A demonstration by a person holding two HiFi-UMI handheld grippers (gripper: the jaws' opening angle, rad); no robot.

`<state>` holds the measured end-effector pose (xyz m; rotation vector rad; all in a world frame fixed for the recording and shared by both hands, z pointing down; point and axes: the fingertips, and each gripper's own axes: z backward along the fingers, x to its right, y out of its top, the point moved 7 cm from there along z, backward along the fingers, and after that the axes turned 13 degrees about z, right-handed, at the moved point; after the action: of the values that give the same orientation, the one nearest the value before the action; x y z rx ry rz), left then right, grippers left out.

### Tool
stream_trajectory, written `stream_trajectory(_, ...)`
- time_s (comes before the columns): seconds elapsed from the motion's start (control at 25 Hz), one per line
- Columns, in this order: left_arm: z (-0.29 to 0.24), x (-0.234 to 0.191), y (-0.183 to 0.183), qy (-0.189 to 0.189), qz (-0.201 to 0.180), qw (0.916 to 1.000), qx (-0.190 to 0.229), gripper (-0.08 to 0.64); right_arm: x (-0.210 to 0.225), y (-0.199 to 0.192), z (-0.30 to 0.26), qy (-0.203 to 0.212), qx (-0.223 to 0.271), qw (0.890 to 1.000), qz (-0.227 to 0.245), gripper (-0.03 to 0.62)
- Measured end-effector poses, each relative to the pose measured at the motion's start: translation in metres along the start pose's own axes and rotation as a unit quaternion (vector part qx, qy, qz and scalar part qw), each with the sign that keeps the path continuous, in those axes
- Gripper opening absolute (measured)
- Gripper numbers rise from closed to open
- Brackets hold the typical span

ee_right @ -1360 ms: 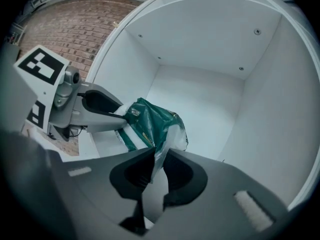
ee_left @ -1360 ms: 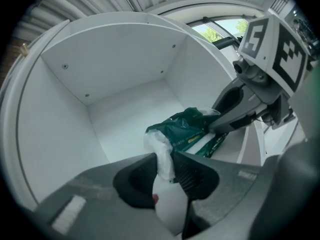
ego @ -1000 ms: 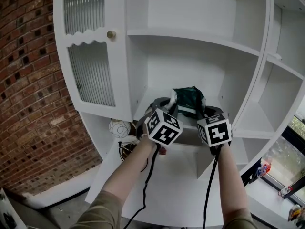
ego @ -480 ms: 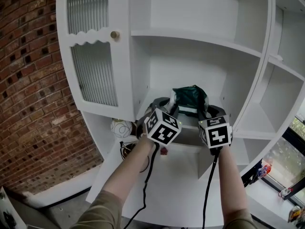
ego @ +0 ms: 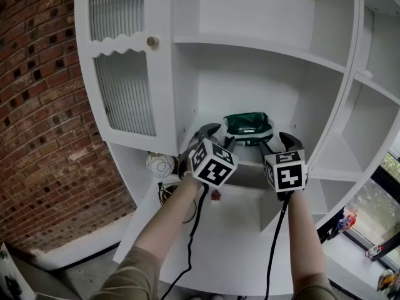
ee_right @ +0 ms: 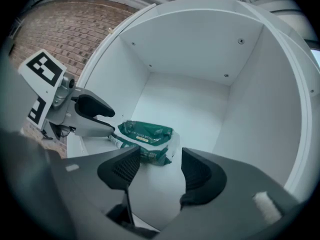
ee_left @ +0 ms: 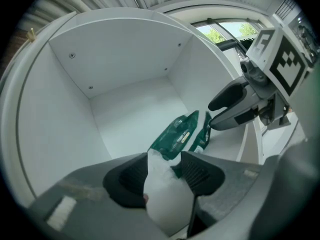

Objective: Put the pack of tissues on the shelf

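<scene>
The green pack of tissues (ego: 248,124) lies flat on the floor of the white shelf compartment (ego: 249,161). My left gripper (ego: 219,137) is at its left end and has just been opening. In the left gripper view the pack (ee_left: 180,134) stretches ahead, and its white end sits between the spread jaws of the left gripper (ee_left: 165,160). My right gripper (ego: 276,142) has also just been opening. Its view shows the right gripper (ee_right: 160,164) open and empty, with the pack (ee_right: 145,136) a little beyond the jaws on the shelf floor (ee_right: 200,129).
A cabinet door (ego: 122,92) with ribbed glass and a brass knob (ego: 152,41) stands open at the left. Another shelf board (ego: 262,45) runs above. On a lower board lie a round white thing (ego: 159,165) and a small red thing (ego: 214,196). A brick wall (ego: 37,105) is further left.
Both grippers' jaws have spread apart. The pack, held up and bunched before, now lies lower and flat on the shelf floor. Neither hand has moved much.
</scene>
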<state>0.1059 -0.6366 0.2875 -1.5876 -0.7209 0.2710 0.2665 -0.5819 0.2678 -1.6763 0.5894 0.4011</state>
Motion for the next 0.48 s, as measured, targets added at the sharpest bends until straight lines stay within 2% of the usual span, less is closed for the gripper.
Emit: stream_trajectory(0.48, 0.0031, -0.0022, 0.0011, -0.004, 0.013, 0.9998, 0.012, 0.221, 0.0018, 0.0005, 0.0036, -0.001, 0.025, 0.999, -0.026, 0.264)
